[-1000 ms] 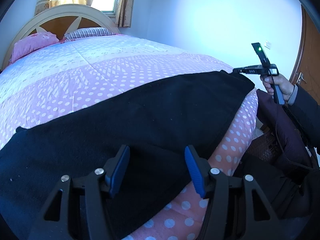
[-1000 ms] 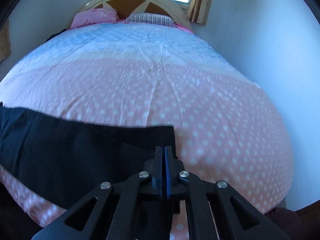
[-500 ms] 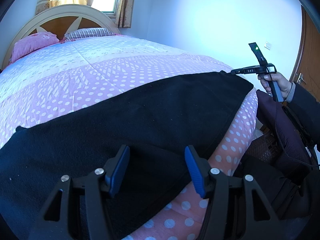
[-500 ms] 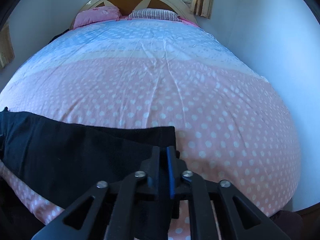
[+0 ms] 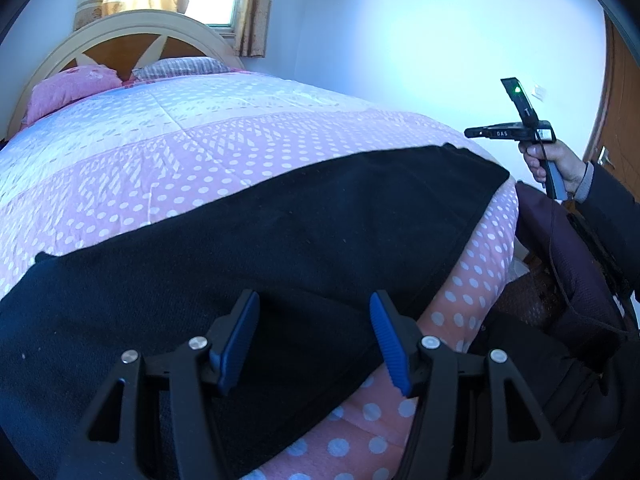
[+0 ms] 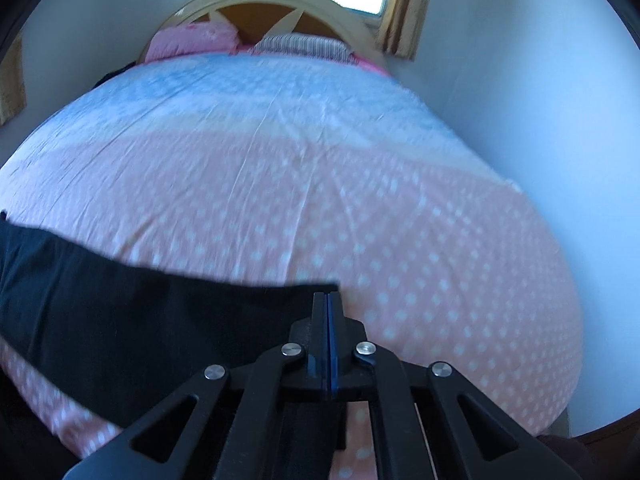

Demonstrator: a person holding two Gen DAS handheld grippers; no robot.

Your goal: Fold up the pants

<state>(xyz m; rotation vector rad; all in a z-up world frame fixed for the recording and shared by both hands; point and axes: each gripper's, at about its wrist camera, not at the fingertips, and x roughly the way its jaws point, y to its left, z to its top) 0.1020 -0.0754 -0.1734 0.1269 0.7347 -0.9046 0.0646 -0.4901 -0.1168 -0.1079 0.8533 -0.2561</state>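
Black pants (image 5: 280, 232) lie spread flat across the foot of the bed, running from lower left to the right edge. My left gripper (image 5: 314, 340) hovers open just over their near edge, with cloth showing between its blue pads (image 5: 386, 336). My right gripper (image 6: 327, 300) is shut, its tips at the pants' far right corner (image 6: 316, 286). In the left wrist view the right gripper (image 5: 470, 133) sits a little up and right of that corner (image 5: 450, 147), apart from it, held by a hand (image 5: 560, 160). No cloth shows between its pads.
The bed has a pink polka-dot quilt (image 5: 180, 152), with pillows (image 5: 72, 86) against a wooden headboard (image 5: 132, 36). A white wall runs along the bed's right side. A person's dark sleeve (image 5: 616, 216) and dark clothing stand at the foot, with a wooden door (image 5: 618, 120) behind.
The right gripper has drawn slightly up and away from the pants' corner, and its view is blurred by motion. The left gripper and the pants have stayed put.
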